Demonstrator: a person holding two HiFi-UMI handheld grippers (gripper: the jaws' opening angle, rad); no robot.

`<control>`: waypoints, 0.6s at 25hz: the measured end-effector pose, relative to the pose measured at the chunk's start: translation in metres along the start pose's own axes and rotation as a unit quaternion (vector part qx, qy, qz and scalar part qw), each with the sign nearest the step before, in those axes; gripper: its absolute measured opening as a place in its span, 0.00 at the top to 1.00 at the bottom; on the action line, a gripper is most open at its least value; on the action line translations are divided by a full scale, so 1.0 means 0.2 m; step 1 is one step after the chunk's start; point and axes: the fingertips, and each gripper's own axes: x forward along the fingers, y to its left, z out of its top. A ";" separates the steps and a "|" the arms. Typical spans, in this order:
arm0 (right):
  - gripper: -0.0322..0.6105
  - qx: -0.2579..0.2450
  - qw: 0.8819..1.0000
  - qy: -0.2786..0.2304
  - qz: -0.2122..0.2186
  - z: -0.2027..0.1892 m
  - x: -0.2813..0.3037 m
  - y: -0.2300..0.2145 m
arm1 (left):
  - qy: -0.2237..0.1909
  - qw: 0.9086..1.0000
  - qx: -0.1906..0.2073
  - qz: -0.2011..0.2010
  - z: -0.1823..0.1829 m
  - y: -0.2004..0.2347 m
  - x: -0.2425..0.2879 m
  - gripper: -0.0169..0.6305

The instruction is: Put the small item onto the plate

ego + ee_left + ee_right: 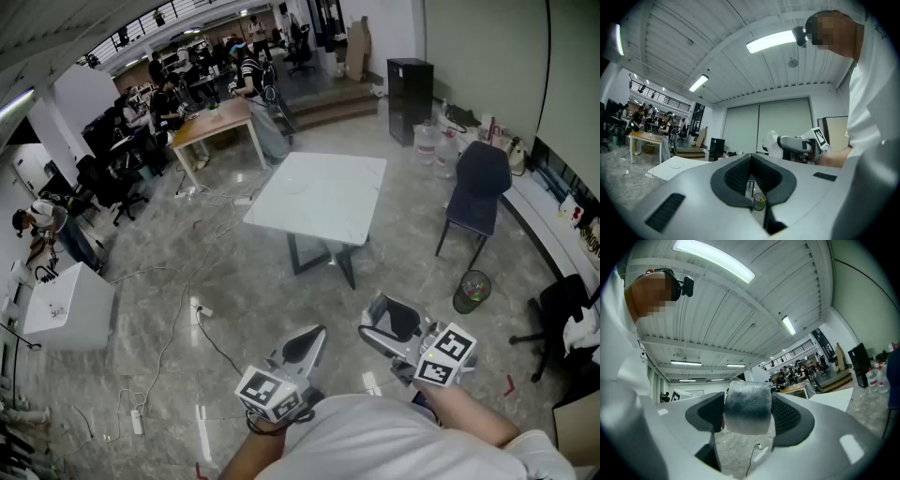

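Small item [746,404], held in the wide right claw [749,411], may shake loose walking to the far plate [675,164] at 12 o'clock; left claw [751,161] is shut.

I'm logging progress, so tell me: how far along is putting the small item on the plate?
Done: the right gripper is shut on the grey item, held in the air. In hand: the carry, with the person standing back from the table. Left: reach the table and set the item on the plate. The left gripper is shut and empty.
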 end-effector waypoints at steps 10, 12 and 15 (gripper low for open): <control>0.48 -0.002 1.000 0.005 0.002 -0.03 0.08 -0.01 | -0.009 1.000 -0.003 0.004 0.01 0.08 -0.01 0.96; 0.48 -0.006 1.000 0.008 0.002 -0.04 0.10 -0.01 | -0.008 1.000 -0.004 0.005 0.01 0.10 0.00 0.96; 0.48 -0.018 1.000 0.012 0.000 -0.04 0.12 -0.01 | -0.010 1.000 -0.002 0.008 0.02 0.12 0.01 0.96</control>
